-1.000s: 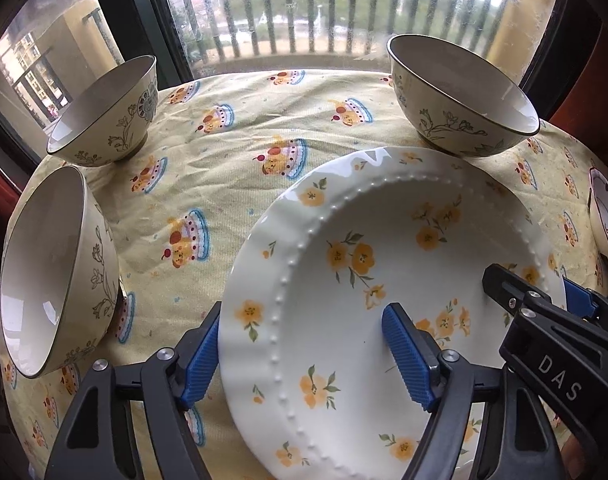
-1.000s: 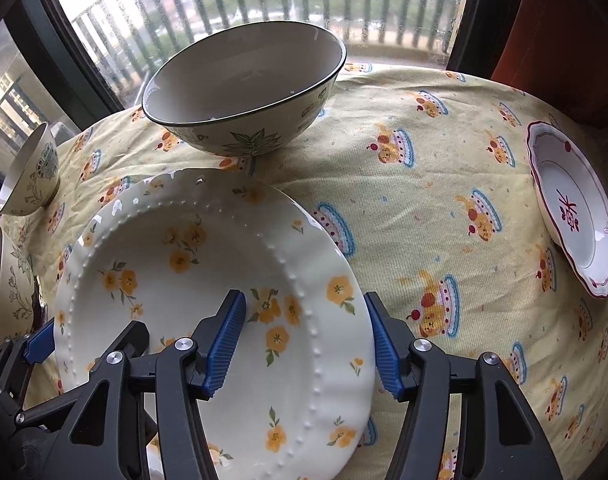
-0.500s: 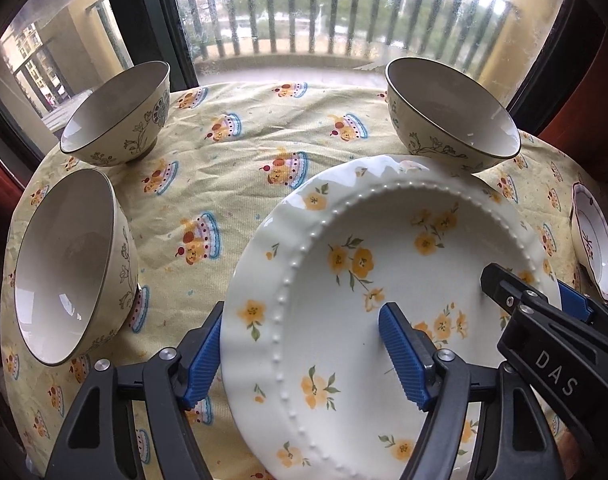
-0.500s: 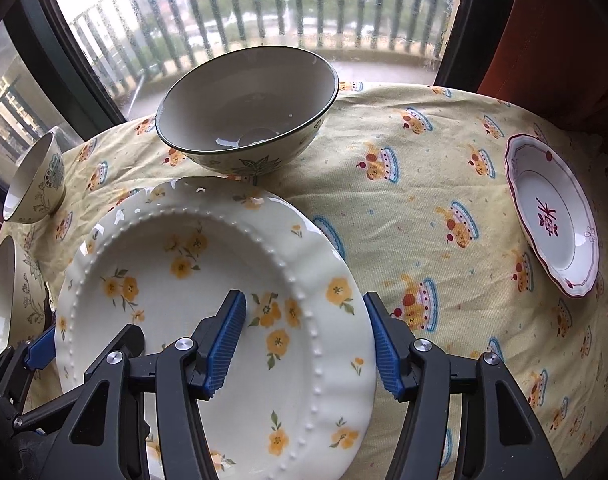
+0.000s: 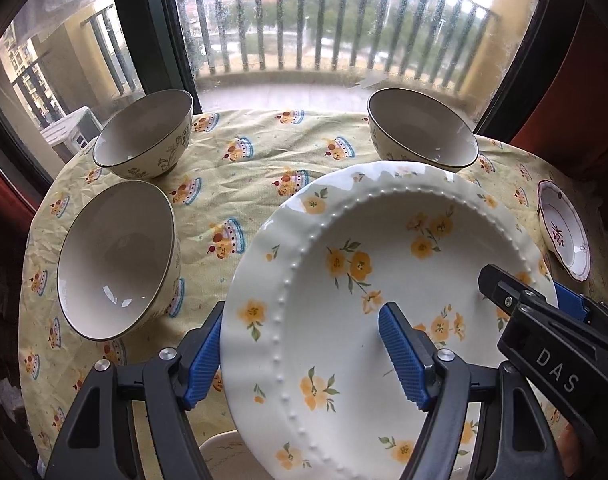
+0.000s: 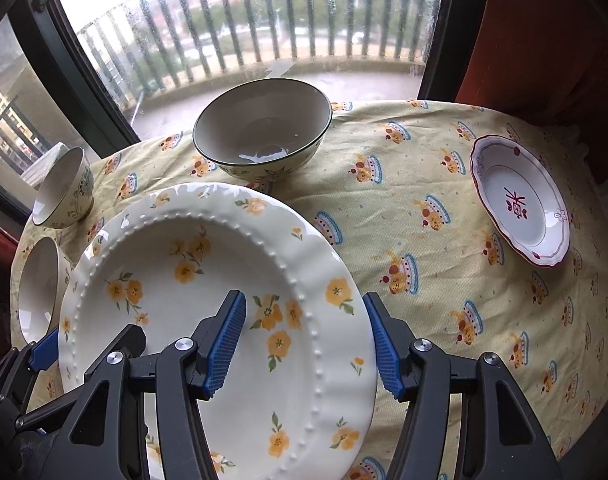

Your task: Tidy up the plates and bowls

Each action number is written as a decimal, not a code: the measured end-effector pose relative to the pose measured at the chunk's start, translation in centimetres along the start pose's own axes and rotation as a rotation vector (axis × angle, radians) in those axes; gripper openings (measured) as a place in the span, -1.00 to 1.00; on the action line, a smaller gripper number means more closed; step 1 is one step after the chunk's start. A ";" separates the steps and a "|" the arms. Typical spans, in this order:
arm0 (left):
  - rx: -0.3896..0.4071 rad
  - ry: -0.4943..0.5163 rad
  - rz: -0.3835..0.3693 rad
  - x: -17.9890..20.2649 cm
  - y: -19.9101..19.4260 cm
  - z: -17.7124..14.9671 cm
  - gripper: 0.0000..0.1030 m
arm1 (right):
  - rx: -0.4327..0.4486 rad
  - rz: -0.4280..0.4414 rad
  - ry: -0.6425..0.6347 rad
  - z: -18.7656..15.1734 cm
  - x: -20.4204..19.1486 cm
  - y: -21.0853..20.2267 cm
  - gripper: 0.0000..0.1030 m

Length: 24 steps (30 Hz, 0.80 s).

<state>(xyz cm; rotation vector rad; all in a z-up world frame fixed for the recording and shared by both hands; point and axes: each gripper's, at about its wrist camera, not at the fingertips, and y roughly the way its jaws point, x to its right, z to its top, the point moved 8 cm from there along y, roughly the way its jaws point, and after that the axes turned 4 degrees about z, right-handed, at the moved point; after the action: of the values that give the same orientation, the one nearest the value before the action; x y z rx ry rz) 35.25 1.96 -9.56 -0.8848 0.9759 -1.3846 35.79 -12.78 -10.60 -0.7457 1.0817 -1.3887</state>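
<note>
Three bowls (image 5: pixel 133 256) stand left and behind the plate (image 5: pixel 384 308), saucer (image 6: pixel 520 200) right.

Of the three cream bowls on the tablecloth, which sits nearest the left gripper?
The cream floral bowl nearest the camera on the left, just ahead of the left gripper; the other two stand back by the window.

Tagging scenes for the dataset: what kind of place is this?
Probably a home dining spot in a high-rise flat. A table under a cupcake-print tablecloth carries bowls and plates, and the window behind gives onto a railed balcony with buildings far below.
</note>
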 end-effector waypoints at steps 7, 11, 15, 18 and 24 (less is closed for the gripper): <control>0.001 0.004 -0.031 -0.7 -2.1 -2.3 0.46 | 0.019 -0.014 -0.005 -2.1 -0.6 -2.7 0.24; -0.009 0.012 -0.040 -1.1 -2.9 -4.2 0.46 | 0.014 -0.025 -0.006 -3.9 -1.0 -3.7 0.24; -0.031 0.019 -0.055 -1.6 -3.3 -6.4 0.46 | -0.001 -0.034 -0.010 -6.2 -1.3 -4.4 0.24; -0.047 0.027 -0.057 -1.9 -3.5 -8.1 0.46 | -0.019 -0.041 -0.005 -8.2 -1.4 -4.6 0.24; -0.078 0.008 -0.063 -2.6 -3.3 -11.3 0.45 | -0.040 -0.049 -0.005 -11.4 -1.7 -4.6 0.24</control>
<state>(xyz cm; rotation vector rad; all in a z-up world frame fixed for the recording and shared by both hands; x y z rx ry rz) 23.69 5.15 -10.51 -0.9761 1.0214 -1.4125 23.84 -9.51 -10.32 -0.8092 1.0966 -1.4089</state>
